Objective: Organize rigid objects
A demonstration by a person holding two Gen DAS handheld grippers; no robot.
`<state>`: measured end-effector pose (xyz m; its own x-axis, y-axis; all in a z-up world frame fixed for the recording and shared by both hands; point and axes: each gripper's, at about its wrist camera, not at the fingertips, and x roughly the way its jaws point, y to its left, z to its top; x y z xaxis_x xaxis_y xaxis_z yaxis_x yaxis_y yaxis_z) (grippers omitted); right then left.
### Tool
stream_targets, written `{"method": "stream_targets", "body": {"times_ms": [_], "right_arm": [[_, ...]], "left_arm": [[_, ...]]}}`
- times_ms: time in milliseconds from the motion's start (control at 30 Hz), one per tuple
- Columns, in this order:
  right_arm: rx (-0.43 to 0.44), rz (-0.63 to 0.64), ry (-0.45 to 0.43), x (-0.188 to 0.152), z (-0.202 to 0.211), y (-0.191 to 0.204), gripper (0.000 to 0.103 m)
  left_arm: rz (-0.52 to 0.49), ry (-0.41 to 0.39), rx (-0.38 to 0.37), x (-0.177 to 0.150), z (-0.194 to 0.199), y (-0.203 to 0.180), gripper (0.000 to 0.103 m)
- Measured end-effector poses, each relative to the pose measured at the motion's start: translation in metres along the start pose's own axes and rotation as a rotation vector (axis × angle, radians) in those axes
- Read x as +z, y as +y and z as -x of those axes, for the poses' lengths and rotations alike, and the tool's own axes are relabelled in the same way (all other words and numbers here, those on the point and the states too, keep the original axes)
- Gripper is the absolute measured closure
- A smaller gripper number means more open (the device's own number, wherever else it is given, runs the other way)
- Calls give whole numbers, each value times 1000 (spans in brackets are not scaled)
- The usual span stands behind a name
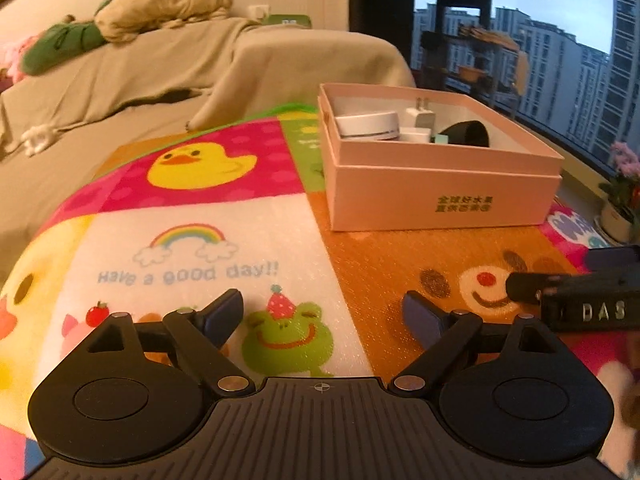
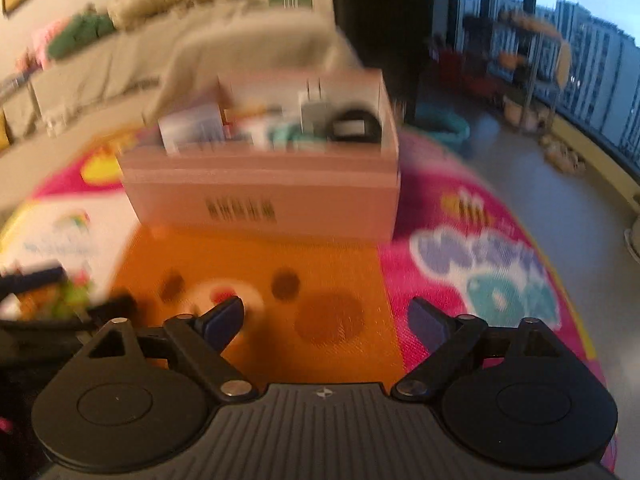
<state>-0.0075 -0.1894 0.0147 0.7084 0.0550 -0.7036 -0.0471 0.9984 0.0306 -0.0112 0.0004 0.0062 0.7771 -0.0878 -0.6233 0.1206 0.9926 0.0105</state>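
The pink box (image 1: pixel 436 184) sits on the colourful mat (image 1: pixel 208 240), already holding a white round case (image 1: pixel 368 126), a charger (image 1: pixel 420 118) and a black ring (image 1: pixel 466 133). Both the left gripper (image 1: pixel 322 312) and right gripper (image 2: pixel 326 318) gape wide, empty. Best to slow the blurred right one before reaching again.

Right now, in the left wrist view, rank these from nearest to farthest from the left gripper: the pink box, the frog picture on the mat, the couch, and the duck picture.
1. Frog picture: on the mat, right between the left gripper fingers.
2. Duck picture: farther up the mat, to the left.
3. Pink box: ahead and right; too close to call against the duck.
4. Couch: beyond the mat, at the back.
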Motion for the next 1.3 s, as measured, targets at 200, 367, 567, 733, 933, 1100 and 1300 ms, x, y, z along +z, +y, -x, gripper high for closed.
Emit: {"method": "stream_targets", "body": {"times_ms": [200, 367, 567, 733, 933, 1100, 1300], "right_arm": [[-28, -22, -26, -7, 0, -3, 0], [-59, -48, -76, -17, 1, -1, 0], [-62, -47, -83, -18, 1, 0, 0], [-61, -47, -87, -19, 0, 1, 0], [-63, -46, -87, -19, 1, 1, 0], [-62, -46, -87, -19, 1, 1, 0], [-62, -46, -87, -19, 1, 1, 0]], "left_arm": [[4, 0, 10, 2, -4, -1, 8], [9, 2, 18, 3, -7, -2, 6], [17, 1, 29, 4, -10, -3, 5], [12, 1, 34, 4, -10, -4, 5], [16, 1, 30, 4, -10, -3, 5], [15, 1, 30, 5, -10, -3, 5], [15, 1, 30, 5, -10, -3, 5]]}}
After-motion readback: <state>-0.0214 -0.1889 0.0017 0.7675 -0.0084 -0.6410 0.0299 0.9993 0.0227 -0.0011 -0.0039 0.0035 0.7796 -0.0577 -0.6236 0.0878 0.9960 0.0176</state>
